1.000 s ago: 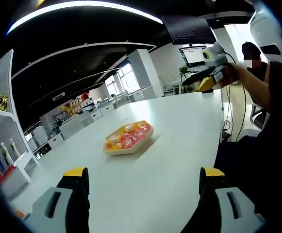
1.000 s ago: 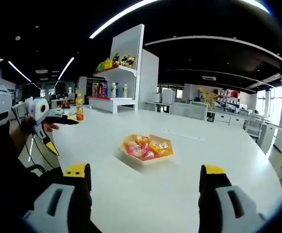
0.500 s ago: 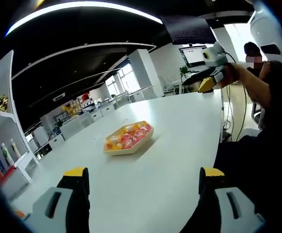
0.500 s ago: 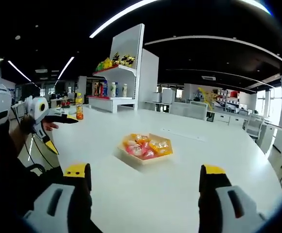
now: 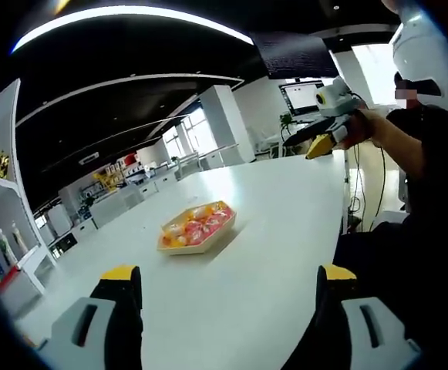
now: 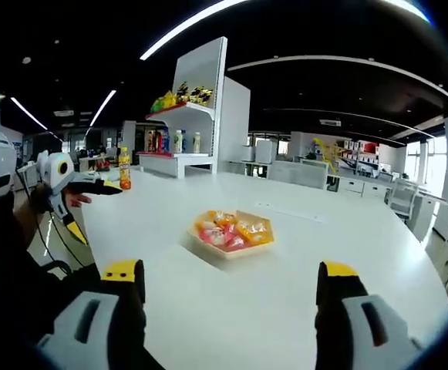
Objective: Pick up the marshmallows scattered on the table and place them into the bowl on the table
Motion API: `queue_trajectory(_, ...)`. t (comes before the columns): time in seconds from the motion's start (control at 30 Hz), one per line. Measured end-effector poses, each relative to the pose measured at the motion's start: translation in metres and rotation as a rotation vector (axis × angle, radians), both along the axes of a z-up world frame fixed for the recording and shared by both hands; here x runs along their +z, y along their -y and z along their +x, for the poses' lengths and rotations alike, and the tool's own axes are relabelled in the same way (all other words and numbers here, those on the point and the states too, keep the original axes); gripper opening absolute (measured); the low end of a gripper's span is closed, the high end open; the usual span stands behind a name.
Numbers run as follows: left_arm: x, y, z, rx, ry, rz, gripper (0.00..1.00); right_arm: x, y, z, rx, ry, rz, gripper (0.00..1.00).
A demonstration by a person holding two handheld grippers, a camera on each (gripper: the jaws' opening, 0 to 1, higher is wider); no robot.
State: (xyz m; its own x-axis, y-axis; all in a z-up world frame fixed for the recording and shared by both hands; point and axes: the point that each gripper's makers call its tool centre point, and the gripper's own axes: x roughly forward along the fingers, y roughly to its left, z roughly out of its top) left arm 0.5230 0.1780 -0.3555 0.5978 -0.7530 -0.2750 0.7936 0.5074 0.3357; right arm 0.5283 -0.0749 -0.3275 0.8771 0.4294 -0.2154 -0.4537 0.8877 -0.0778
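Open-plan office space stretches behind a long white desk (image 5: 270, 231), with a display shelf (image 6: 197, 108) of bottles and packets beyond its far edge in the right gripper view. A bottle of yellow drink (image 6: 124, 169) stands near that far edge.

On the desk, well out from the near edge and roughly midway along it, sits the bowl (image 5: 195, 229) — a shallow, hexagonal tray-like dish, pale-rimmed. It already holds the marshmallows (image 6: 227, 230), a cluster of pink, orange and yellow wrapped pieces. No loose marshmallows can be made out on the bare white top around it, so the collecting looks finished or nearly so.

The left gripper (image 5: 225, 289) has its jaws spread wide apart with nothing between them, and the right gripper (image 6: 229, 285) likewise stands wide open and empty. Both are held above the near part of the desk, well short of the bowl.

The bowl lies straight ahead of each pair of jaws, slightly left of centre in both views, its longer span running across the line of approach. Neither hand is clearly nearer. Each gripper appears in the other's view, raised off to the side: the right gripper (image 5: 324, 131) and the left gripper (image 6: 73, 181), both well apart from the bowl.
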Motion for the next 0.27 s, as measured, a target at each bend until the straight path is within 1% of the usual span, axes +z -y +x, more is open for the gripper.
queue_trajectory(0.27, -0.0023, -0.0045, 0.0032, 0.023, -0.005, 0.01, 0.93, 0.0015, 0.0009, -0.0014, 0.003, 0.005, -0.002, 0.89)
